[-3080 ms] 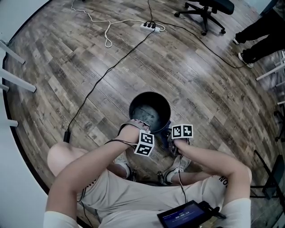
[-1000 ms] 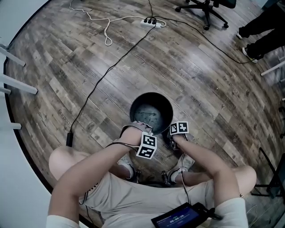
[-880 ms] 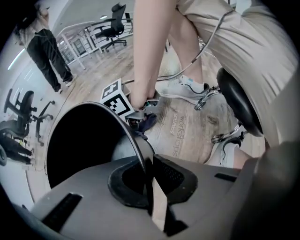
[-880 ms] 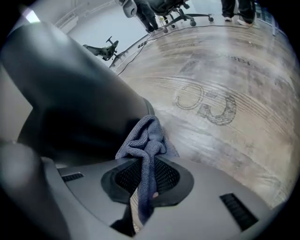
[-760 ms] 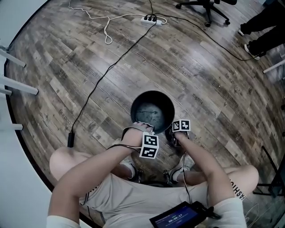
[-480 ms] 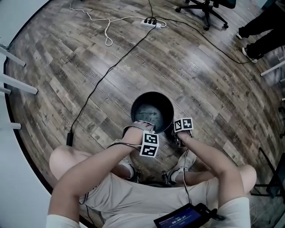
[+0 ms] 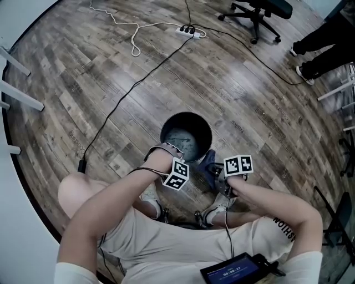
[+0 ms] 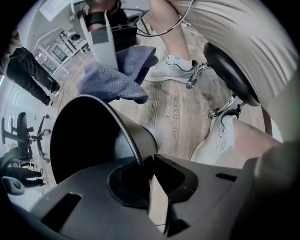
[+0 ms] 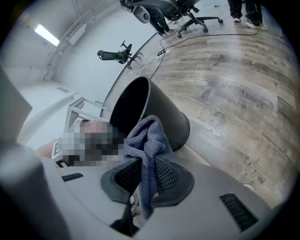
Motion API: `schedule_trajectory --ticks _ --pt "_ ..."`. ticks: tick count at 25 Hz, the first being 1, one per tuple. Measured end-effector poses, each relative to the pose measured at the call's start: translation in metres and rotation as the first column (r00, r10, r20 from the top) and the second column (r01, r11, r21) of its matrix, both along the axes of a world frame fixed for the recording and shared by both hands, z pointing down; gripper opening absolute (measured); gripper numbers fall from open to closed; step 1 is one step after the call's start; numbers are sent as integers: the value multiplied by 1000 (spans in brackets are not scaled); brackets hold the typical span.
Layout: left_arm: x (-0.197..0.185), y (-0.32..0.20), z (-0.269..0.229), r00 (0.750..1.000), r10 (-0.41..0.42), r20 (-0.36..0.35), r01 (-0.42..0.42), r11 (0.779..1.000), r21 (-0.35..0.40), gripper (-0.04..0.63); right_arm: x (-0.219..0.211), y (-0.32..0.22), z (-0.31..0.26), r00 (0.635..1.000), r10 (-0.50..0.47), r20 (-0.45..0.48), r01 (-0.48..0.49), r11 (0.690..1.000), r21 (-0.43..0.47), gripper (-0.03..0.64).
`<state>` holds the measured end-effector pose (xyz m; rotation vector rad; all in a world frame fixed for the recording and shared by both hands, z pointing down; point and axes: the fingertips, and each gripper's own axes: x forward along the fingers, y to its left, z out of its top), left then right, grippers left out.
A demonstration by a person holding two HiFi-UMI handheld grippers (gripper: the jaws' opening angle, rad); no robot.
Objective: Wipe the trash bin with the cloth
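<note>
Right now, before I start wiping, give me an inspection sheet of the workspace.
Surface: wood plank floor.
Job's things: black trash bin on the floor; blue cloth beside its outer wall, contact unclear.
Clutter: nothing seen.
Grippers: left claw closing on the bin's near rim; right claw shut on the cloth.
Cables: power strip, black cable and white cable lie beyond the bin.
Surroundings: office chair, a standing person's legs.

Wood-plank floor (image 7: pixel 249 111), office chair (image 7: pixel 258 11)
</note>
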<state>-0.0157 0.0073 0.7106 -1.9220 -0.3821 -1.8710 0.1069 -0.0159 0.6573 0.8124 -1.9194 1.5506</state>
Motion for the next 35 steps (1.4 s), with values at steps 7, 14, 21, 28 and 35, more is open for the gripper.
schedule_trajectory --ticks 7,14,21,28,35 --pt "14 2 -2 998 -25 -52 26 1000 17 41 -20 -14 9 999 53 -3 -53 998 18 54" --pt "31 8 -6 985 -135 -110 126 988 -87 40 -13 -24 89 995 31 -94 -30 999 14 54" --pt "37 7 -4 974 -188 -127 173 978 -118 41 -3 -34 193 987 41 -155 -40 999 9 54" --pt "35 6 -4 981 -143 -127 134 988 -78 41 2 -31 216 975 62 -211 -70 997 -30 54" --pt "23 7 -23 984 -129 -119 112 983 -143 170 10 -16 140 982 -40 -186 32 999 -44 54"
